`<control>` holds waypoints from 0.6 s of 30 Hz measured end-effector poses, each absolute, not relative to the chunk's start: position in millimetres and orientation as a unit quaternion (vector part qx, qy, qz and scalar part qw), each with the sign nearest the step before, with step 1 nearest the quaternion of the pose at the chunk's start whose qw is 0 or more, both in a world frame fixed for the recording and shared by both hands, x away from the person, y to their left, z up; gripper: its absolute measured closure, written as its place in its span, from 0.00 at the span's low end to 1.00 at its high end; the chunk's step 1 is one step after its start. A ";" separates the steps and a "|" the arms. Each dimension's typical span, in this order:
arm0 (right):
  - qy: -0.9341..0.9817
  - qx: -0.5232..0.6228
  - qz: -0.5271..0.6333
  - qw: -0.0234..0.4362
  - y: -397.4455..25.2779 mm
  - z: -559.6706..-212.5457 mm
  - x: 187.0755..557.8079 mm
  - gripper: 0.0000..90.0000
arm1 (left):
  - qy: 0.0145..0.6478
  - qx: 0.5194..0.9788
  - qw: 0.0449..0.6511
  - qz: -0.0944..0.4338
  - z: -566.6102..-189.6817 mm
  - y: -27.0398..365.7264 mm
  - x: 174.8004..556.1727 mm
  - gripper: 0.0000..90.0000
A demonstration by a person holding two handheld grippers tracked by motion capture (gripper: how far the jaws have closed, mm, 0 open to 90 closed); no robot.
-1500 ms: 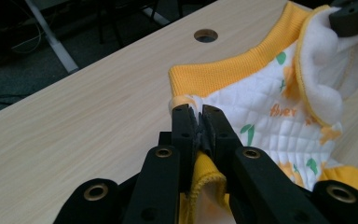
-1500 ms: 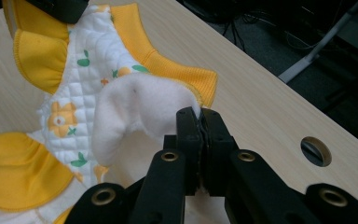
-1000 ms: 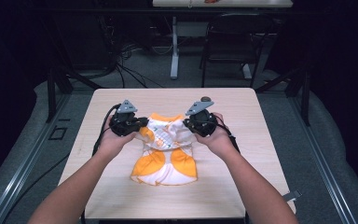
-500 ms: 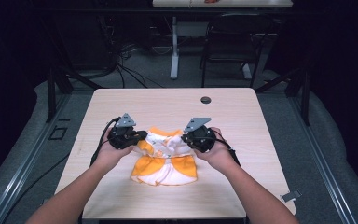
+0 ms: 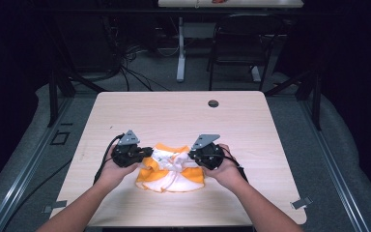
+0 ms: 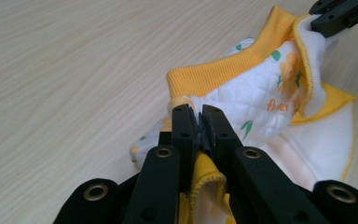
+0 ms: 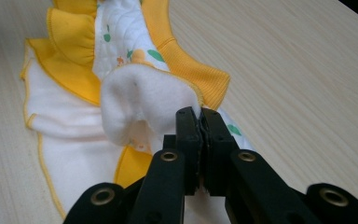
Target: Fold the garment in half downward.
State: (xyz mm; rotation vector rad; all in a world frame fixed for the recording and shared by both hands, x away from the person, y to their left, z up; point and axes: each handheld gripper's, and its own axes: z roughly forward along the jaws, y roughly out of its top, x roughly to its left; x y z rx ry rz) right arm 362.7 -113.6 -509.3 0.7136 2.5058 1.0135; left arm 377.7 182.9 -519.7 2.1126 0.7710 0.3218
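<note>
Pale wood-grain tabletop (image 5: 174, 111), dark room behind. Small yellow-and-white quilted garment (image 5: 174, 171) was laid near the front edge. Its left side was pinched in the closed left gripper (image 5: 142, 155), its right side in the closed right gripper (image 5: 192, 155).

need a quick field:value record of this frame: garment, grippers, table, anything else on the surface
garment: small orange and white garment with ribbed orange band and leaf print, lying bunched on the table
left gripper: jaws shut on the garment's orange-hemmed edge
right gripper: jaws shut on the garment's white fleecy edge
hands: one on each gripper, at the garment's two sides
table: light wood top
other: dark round cable hole near the far edge
</note>
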 end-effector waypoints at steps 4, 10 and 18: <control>0.883 0.249 0.361 0.169 -115.2 -514.1 357.4 0.96 | 0.301 0.846 0.422 0.123 -525.5 183.2 368.8 0.93; 0.881 0.249 0.367 0.163 -117.9 -525.0 347.2 0.96 | 0.300 0.847 0.423 0.112 -536.1 185.5 357.8 0.93; 0.880 0.256 0.374 0.144 -121.5 -535.3 336.6 0.93 | 0.307 0.846 0.425 0.099 -549.1 185.0 347.3 0.93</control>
